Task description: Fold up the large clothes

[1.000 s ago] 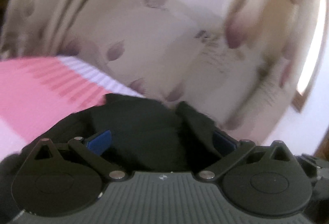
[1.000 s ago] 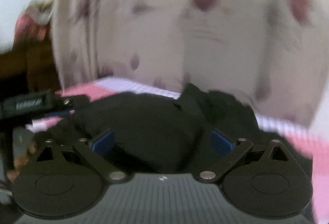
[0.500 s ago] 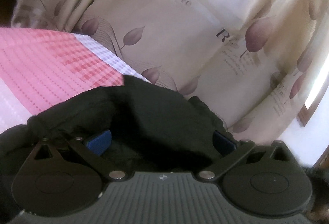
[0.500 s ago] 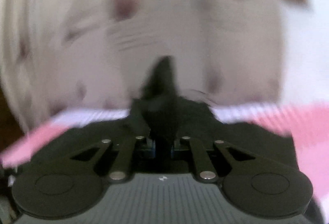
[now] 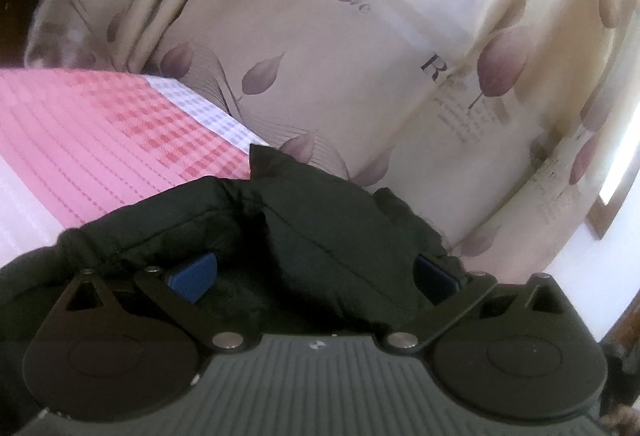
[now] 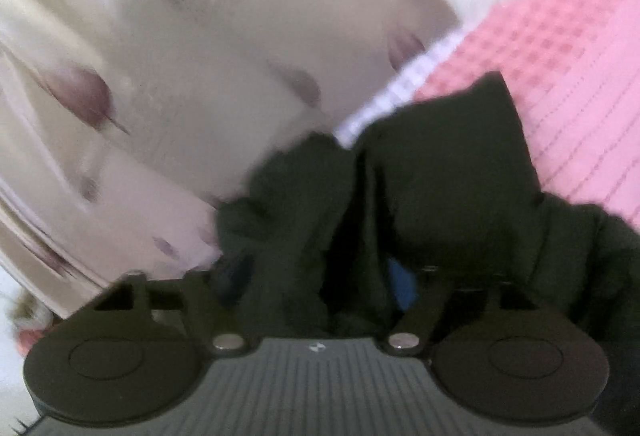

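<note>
— Garment first: where does it lie?

— Black garment [image 5: 320, 236] fills the lower middle of the left wrist view, bunched on a pink checked bedspread [image 5: 80, 139] that runs to the left edge. In the right wrist view it bunches at lower centre, and the bedspread fills the upper right.

— Are the tools holding it?

— The left hand-held gripper [image 5: 314, 276] stands wide, its blue pads [image 5: 192, 276] well apart; cloth lies between them, but the pads do not press on it. It is released. The right hand-held gripper [image 6: 340, 276] is clenched on a fold of the black garment, which rises from between its narrowed fingers; one blue pad shows just right of the fold.

— Any containers?

— I see none to report on.

— Any writing?

— On the cream curtain [image 5: 360, 75] with purple leaves behind the bed: "love" inside a dark disc at upper centre, a large "R" at right of centre, and small lines of print too blurred to read. The right wrist view is smeared; nothing is legible there.
</note>
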### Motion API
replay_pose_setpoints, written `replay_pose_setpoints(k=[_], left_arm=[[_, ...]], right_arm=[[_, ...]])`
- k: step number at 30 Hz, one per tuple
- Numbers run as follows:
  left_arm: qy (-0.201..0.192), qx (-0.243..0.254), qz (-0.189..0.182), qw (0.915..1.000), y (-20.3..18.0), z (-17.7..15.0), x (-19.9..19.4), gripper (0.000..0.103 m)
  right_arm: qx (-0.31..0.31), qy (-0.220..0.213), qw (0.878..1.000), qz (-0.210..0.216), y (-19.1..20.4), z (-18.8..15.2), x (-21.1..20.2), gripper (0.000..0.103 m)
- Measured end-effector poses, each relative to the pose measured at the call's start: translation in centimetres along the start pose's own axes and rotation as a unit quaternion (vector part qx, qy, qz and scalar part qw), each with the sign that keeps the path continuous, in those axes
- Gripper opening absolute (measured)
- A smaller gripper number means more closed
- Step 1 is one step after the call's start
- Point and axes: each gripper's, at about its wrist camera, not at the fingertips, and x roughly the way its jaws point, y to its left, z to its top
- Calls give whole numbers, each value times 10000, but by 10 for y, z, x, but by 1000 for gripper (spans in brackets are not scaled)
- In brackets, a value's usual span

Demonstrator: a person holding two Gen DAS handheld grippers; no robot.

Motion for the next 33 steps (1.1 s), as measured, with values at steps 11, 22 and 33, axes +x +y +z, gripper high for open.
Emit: replay_pose_setpoints(k=[11,22,33], left_arm=[[-480,528,290,9970,-19,4,-24,102],[-51,917,-403,9950,-78,40,62,97],[846,493,718,9926,-6,37,144,82]], right_arm=[[-1470,-1,9885,-348,43,-3,42,11],[-1629,248,9858,311,27,-5,56,13],[-1186,598,9904,389,11,5,69,13]])
